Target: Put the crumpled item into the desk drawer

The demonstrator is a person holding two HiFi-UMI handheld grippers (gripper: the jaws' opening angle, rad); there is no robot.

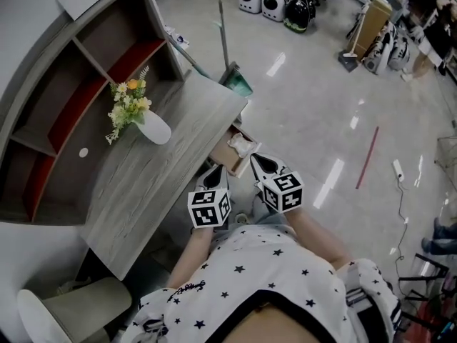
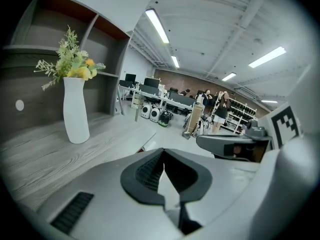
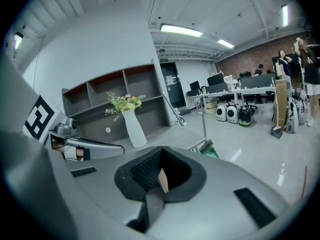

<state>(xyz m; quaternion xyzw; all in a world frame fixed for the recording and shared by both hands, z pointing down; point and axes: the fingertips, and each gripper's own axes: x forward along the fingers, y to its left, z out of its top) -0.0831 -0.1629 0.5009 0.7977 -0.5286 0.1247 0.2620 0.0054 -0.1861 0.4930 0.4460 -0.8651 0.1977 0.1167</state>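
Observation:
In the head view a pale crumpled item [image 1: 242, 147] lies inside the open brown drawer [image 1: 227, 156] at the right edge of the grey wooden desk [image 1: 153, 174]. My left gripper [image 1: 213, 173] hovers just in front of the drawer, jaws shut and empty. My right gripper [image 1: 264, 164] is beside it to the right, close to the crumpled item, also shut with nothing held. In the left gripper view the left gripper [image 2: 162, 157] points over the desk top. In the right gripper view the right gripper [image 3: 161, 176] shows only a brown sliver past the closed jaws.
A white vase with flowers [image 1: 152, 125] stands on the desk, before a grey shelf unit [image 1: 68, 98] with red-backed compartments. A broom and green dustpan [image 1: 234, 77] lean at the desk's far end. A pale chair [image 1: 71, 311] is at lower left. Shiny floor [image 1: 321, 113] stretches right.

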